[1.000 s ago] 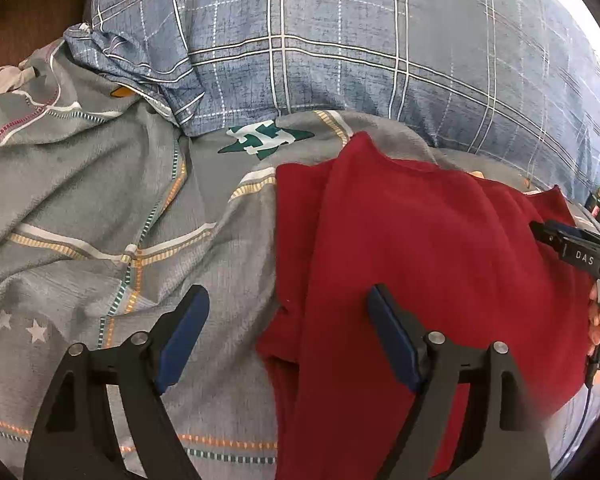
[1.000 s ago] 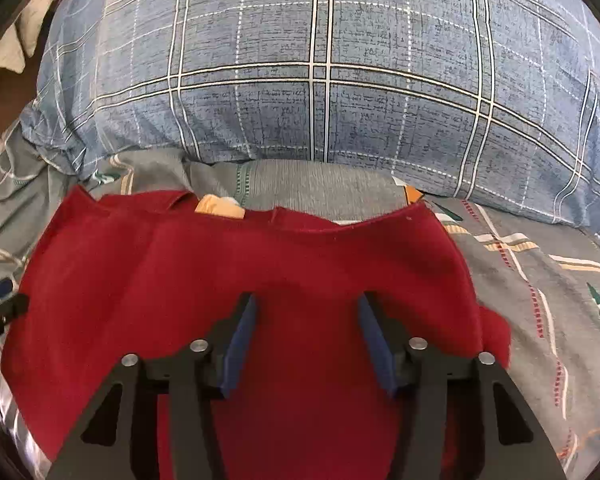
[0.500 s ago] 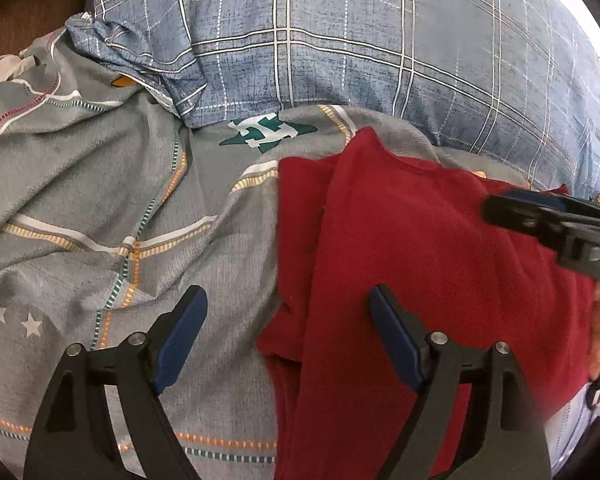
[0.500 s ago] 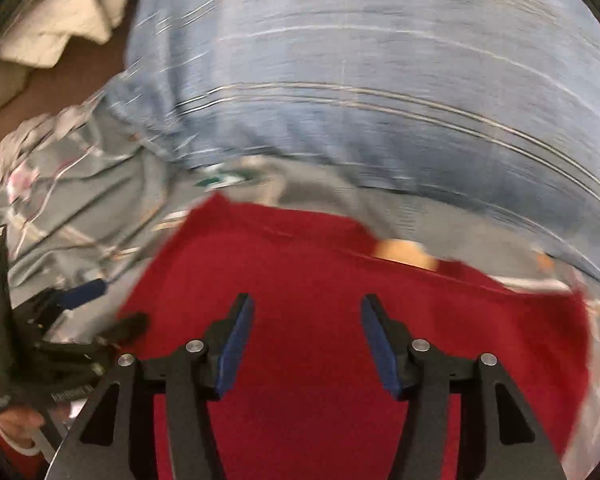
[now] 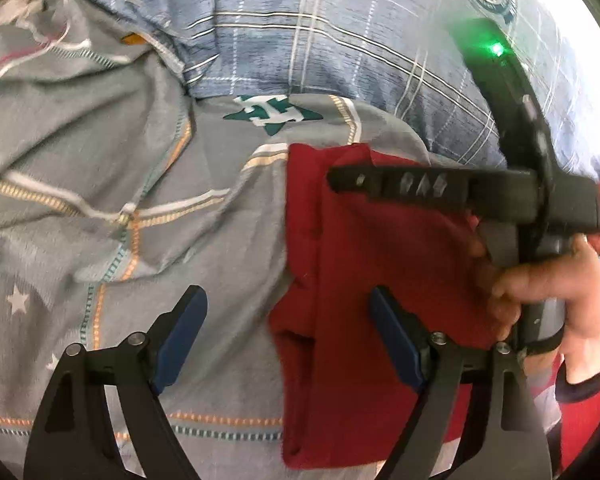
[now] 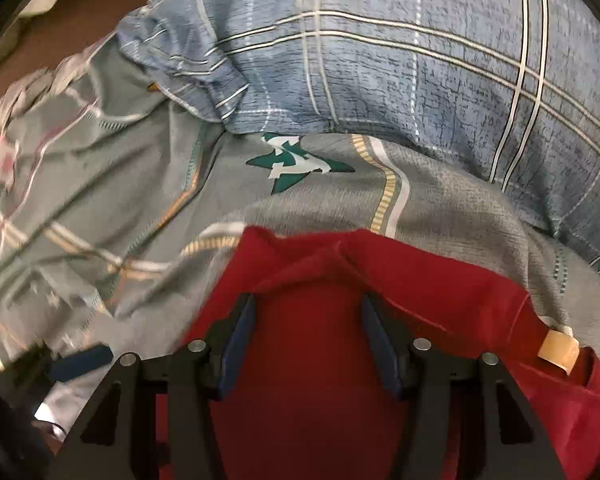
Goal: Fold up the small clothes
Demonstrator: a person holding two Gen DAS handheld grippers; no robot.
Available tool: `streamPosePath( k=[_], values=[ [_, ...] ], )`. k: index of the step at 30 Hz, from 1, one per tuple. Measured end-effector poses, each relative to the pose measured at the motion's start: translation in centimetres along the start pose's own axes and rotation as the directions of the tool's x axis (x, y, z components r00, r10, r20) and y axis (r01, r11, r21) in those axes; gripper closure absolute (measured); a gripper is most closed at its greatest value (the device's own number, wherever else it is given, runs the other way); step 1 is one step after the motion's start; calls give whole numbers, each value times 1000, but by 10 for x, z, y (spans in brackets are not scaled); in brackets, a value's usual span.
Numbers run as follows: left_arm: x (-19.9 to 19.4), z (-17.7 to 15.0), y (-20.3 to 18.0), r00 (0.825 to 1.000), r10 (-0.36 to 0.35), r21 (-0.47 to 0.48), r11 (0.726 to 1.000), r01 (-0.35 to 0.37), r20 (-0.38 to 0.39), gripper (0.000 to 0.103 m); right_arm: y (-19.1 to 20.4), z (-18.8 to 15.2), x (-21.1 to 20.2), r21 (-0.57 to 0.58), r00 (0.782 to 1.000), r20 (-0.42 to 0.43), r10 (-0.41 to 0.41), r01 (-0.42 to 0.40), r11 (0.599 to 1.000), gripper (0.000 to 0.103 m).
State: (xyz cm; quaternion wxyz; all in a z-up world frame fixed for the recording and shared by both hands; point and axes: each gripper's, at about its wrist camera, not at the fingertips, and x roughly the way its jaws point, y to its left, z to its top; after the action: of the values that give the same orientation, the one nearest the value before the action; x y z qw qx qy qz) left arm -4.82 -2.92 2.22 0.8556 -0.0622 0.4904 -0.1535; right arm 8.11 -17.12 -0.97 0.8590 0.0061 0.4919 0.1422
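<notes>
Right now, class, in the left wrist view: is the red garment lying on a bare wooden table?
No, the red garment lies on a grey patterned bedsheet, with a blue plaid pillow behind it.

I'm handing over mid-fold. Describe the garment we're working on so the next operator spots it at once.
Start at the big blue plaid pillow across the top of the bed; below it lies a grey sheet with coloured stripes and a green star emblem. The dark red garment lies on that sheet just below the emblem. It is the only plain, solid-coloured cloth here.
</notes>
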Motion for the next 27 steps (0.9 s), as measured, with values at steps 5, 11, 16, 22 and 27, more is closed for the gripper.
streamPosePath(
  k=[5,11,16,22,27],
  values=[
    [4,-4,9,999,-29,-47,999,27,-37,19,1,9,-5,111,994,-60,96,-89,990,15],
    [4,-4,7,998,-31,-31,999,30,-46,19,39,20,18,-4,985,-128,-114,114,993,13],
    [3,-1,15,997,-57,-71,996,54,-47,19,54,17,30,-101,961,-106,-254,244,965,20],
    [1,0,10,997,-76,-57,996,75,-32,19,40,5,3,-101,987,-41,-158,153,983,57],
    [-4,0,5,996,-87,-30,996,87,-6,19,23,-1,-28,-26,1000,5,6,-6,1000,75]
  ],
)
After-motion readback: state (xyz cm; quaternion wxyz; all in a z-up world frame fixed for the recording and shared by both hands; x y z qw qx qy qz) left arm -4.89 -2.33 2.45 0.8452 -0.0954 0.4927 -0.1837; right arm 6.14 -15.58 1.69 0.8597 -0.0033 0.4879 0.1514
